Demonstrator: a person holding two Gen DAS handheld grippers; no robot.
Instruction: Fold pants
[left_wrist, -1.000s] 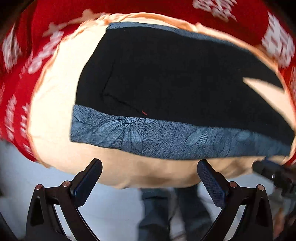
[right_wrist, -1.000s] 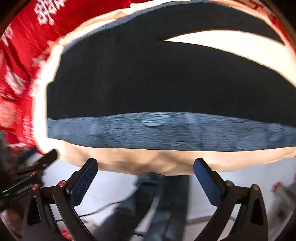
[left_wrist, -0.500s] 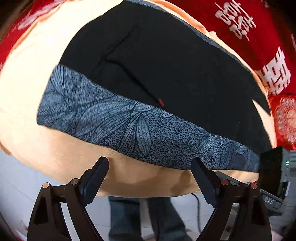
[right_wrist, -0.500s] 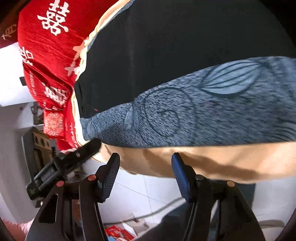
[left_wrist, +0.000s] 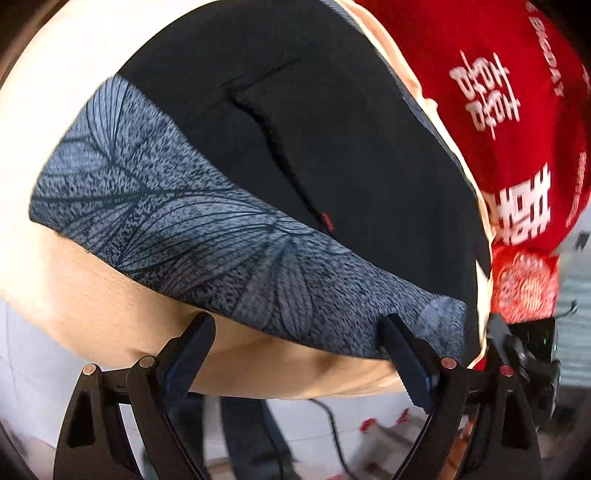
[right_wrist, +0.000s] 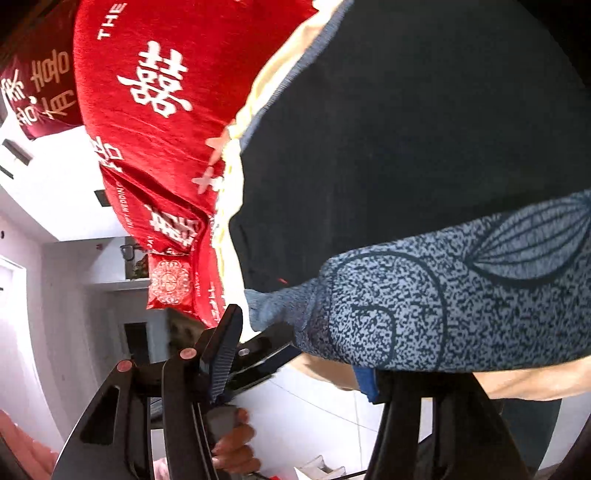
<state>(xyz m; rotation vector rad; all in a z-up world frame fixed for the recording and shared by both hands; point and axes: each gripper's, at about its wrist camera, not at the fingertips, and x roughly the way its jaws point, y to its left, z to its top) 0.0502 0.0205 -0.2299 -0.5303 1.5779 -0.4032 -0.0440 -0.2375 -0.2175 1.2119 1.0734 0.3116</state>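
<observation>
Left wrist view first: your left claw (left_wrist: 295, 354) is spread wide, and its two fingers sit at the near edge of the pants (left_wrist: 332, 155), one on each side of the grey leaf-patterned waistband (left_wrist: 221, 243). Nothing is pinched yet. One second ago this claw hung well back from the edge, and the waistband lay across the picture; now the band fills the lower half and its right corner is just beside your right finger. I judge that you are closing in for a grasp on the waistband, the first step of the fold.

Your right claw (right_wrist: 295, 365) is also open. Half a second ago its fingers were nearer together and below the cloth; now the left finger (right_wrist: 225, 347) stands free of the cloth, and the right one is partly hidden under the waistband (right_wrist: 443, 302), so the corner of the band lies between them. I cannot tell if the hidden finger touches the cloth.

The pants lie flat on a cream sheet (left_wrist: 110, 306) at the edge of the bed, with a red blanket (left_wrist: 498, 92) behind them.

Only the left view shows the pocket seam (left_wrist: 273, 147) with its small red tag. Only the right view shows your hand (right_wrist: 232, 446) on the other tool, and the white room (right_wrist: 55, 277) beyond.
</observation>
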